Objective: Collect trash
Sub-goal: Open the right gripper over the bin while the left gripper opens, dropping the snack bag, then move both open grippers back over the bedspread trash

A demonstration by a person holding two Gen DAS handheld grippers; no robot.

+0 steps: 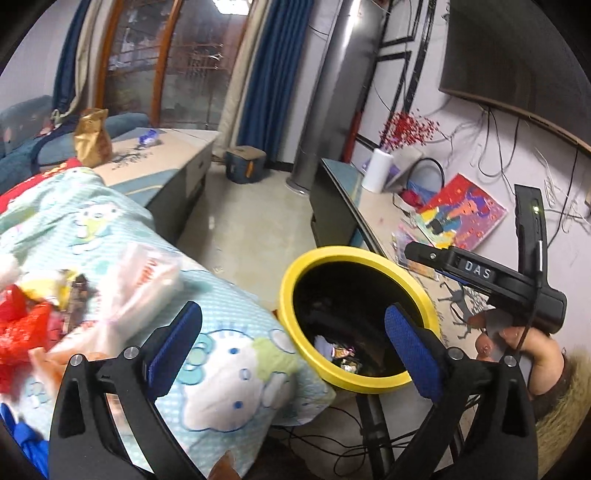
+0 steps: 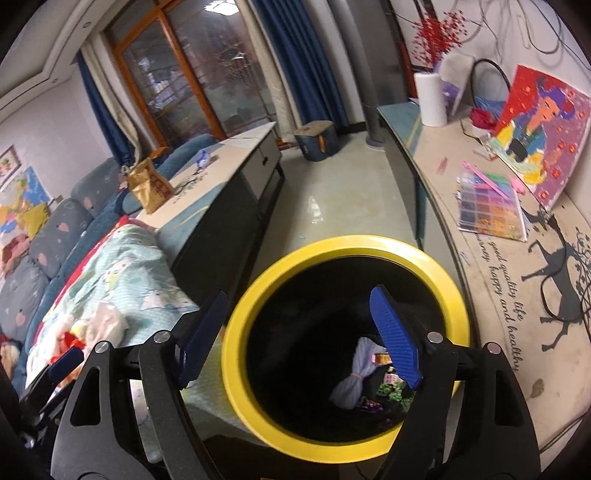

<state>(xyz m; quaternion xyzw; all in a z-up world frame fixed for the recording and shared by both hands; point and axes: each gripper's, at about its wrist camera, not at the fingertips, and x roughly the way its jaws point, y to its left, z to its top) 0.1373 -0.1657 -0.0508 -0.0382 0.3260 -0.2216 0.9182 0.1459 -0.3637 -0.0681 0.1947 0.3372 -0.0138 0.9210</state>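
While both my left gripper (image 1: 293, 339) and right gripper (image 2: 299, 338) stand spread and empty, crumpled red and white wrappers (image 1: 74, 310) lie on the cartoon blanket (image 1: 229, 373); the yellow-rimmed bin (image 2: 343, 254) beside it holds a tied pale bag (image 2: 354, 373) and snack packets (image 2: 391, 387).

Home living room. Blue sofa (image 2: 55, 236) with patterned cushions along left wall, cartoon-print blanket (image 1: 122, 236) spread beside it, long low coffee table (image 2: 236, 155) in middle, blue curtains (image 1: 273, 70) framing wood-framed glass doors (image 2: 192, 77). Wall-mounted TV (image 1: 517, 55) over low media console (image 2: 491, 258) carrying a paper-towel roll (image 2: 430, 98), red berry sprigs (image 2: 436, 35), colourful painting (image 2: 543, 136). Tiled floor (image 2: 347, 199).
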